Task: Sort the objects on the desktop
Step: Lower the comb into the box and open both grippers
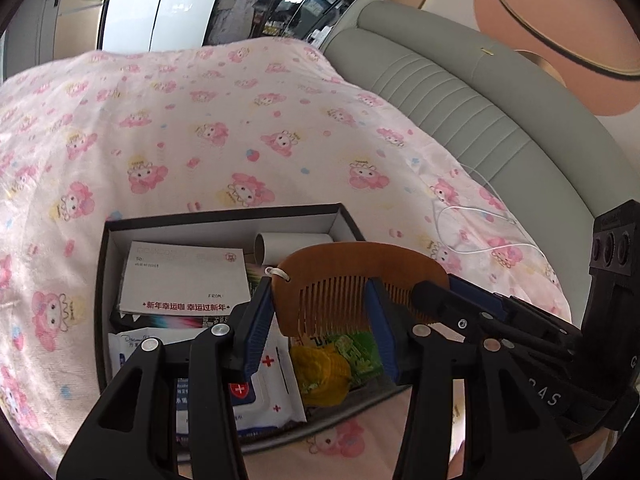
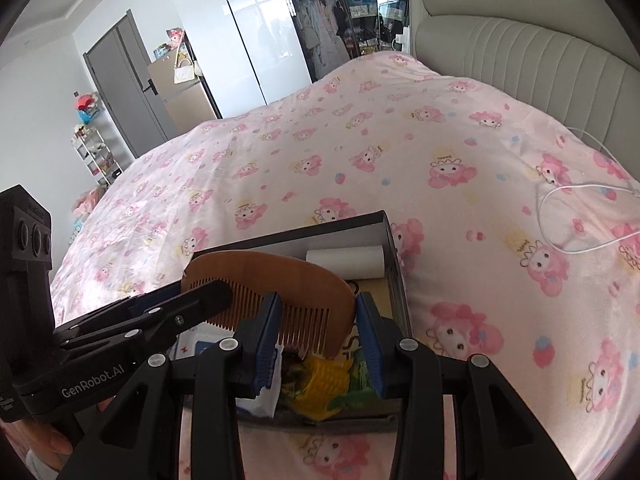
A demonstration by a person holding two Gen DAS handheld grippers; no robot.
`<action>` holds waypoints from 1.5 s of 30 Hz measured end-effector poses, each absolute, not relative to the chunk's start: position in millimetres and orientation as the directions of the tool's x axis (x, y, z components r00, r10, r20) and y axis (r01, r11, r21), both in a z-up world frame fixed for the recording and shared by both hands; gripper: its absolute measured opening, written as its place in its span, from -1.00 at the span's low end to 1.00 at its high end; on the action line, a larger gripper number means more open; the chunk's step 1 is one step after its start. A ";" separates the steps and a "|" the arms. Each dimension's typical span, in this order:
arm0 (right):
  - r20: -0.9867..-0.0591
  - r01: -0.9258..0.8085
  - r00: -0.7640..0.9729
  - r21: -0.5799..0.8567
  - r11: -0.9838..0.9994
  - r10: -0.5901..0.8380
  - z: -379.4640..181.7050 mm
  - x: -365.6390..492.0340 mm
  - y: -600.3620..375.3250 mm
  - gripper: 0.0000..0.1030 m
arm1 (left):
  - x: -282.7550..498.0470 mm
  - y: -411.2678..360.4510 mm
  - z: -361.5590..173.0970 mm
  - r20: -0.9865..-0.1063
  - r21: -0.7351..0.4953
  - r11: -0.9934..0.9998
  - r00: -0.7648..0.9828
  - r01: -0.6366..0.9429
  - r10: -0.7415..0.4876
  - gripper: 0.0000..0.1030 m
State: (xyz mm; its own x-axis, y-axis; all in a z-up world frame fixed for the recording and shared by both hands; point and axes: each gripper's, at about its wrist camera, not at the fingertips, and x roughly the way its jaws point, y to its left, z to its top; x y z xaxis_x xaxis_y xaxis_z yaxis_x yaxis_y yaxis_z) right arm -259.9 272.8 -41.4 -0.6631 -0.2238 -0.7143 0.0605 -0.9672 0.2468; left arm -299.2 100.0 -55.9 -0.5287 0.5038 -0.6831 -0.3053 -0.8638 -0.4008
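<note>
Both tools [image 1: 320,312] [image 2: 316,332] grip comb [image 1: 360,276] over box [image 1: 224,220].

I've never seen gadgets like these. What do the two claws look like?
Both match: the left claw and right claw are black plastic with blue ribbed pads inside the fingers, silver rivets at the joints and triangular cut-outs. White "GenRobot.AI" lettering runs along the left one's body, below three round lenses.
</note>
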 end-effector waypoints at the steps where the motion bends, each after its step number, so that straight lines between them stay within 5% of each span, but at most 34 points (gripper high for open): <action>1: -0.719 0.056 -0.657 0.254 -0.966 -0.228 -45.6 -265.7 273.9 -0.32 | -304.5 99.5 -61.4 -0.687 -0.410 -0.863 -0.522 -0.296 0.506 -0.08; 12: -0.770 0.024 -0.591 0.281 -0.959 -0.241 -89.2 -309.9 286.0 -0.32 | -346.4 106.8 -115.2 -0.738 -0.467 -0.852 -0.426 -0.239 0.524 -0.08; 45: -0.851 -0.008 -0.507 0.159 -0.987 -0.133 -123.4 -324.0 278.9 -0.32 | -361.3 138.3 -142.8 -0.838 -0.230 -0.931 -0.429 -0.284 0.338 -0.17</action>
State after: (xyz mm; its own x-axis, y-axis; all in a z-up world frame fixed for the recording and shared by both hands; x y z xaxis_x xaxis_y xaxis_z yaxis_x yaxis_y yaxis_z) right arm -324.0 278.9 -123.4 -0.5074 -0.1328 -0.8515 -0.0080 -0.9873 0.1587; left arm -361.3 138.3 -142.8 -0.4292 0.3380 -0.8376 -0.2839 -0.9308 -0.2301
